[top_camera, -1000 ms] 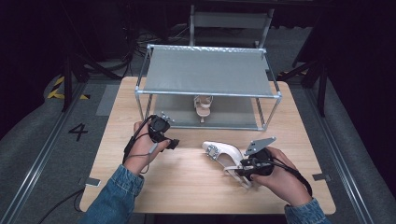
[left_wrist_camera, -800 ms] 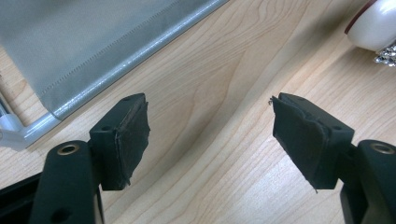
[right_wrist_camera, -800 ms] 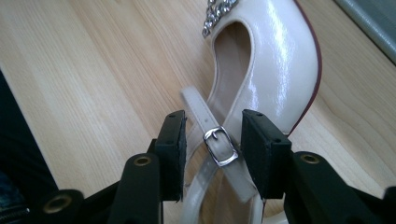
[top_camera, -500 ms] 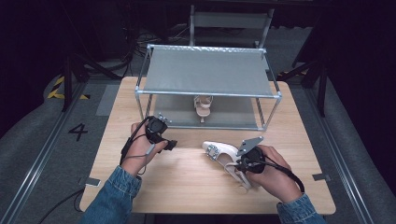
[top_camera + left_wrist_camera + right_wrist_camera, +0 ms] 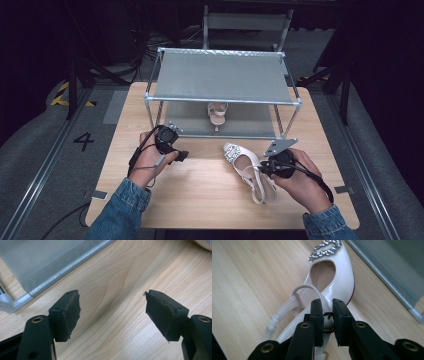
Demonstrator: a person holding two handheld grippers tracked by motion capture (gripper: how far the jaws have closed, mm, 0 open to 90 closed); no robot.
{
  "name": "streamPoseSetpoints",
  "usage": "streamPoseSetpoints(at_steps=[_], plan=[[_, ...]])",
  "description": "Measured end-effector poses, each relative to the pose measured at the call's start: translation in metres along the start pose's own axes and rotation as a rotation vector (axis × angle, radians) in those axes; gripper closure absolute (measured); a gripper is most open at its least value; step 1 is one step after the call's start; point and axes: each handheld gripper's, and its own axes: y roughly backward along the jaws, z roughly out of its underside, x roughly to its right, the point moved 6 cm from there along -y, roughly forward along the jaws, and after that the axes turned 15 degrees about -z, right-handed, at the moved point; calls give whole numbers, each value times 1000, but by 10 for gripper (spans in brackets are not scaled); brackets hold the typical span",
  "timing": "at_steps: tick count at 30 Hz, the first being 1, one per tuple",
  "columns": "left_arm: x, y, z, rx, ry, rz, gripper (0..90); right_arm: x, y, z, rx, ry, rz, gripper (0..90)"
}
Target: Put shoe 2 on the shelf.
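The right gripper [image 5: 327, 312] is closed narrowly on the side edge of a white slingback shoe [image 5: 329, 277], a thin part of the shoe being pinched between its two black jaws. In the high view the same right gripper [image 5: 266, 168] is seen held in the person's right hand [image 5: 300, 177], near the front right of the wooden table [image 5: 200, 195]. The shoe [image 5: 245, 167] is seen just in front of the rack, its jewelled toe pointed towards the rack and its heel strap trailing towards the person. A silver ornament [image 5: 325, 248] is carried on the toe.

The left gripper [image 5: 112, 312] is held wide open with nothing between its jaws; bare table wood is seen under it. In the high view the left gripper [image 5: 181, 156] is held in the left hand [image 5: 150, 160], well apart from the shoe, its jaws pointed to the right.

Behind both, a metal-framed rack [image 5: 222, 100] with grey fabric shelves is set on the table. A second shoe [image 5: 217, 112] is seen on its lower shelf [image 5: 190, 120].
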Motion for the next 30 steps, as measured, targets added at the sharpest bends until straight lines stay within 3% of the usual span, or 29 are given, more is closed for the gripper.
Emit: streamPoseSetpoints(at_steps=[8,10,19,25,30], plan=[[-2,0,1,-3,5,1,280,39,-2,19,-35,-120,30,807],[-2,0,1,-4,5,1,280,46,-3,23,-45,-124,58,808],[-1,-1,2,-7,3,3,279,50,-1,26,-16,-148,38,799],[-2,-2,2,-10,3,4,277,47,6,26,-15,-175,42,729],[-1,-3,2,-22,-12,5,274,43,18,24,21,-185,41,645]])
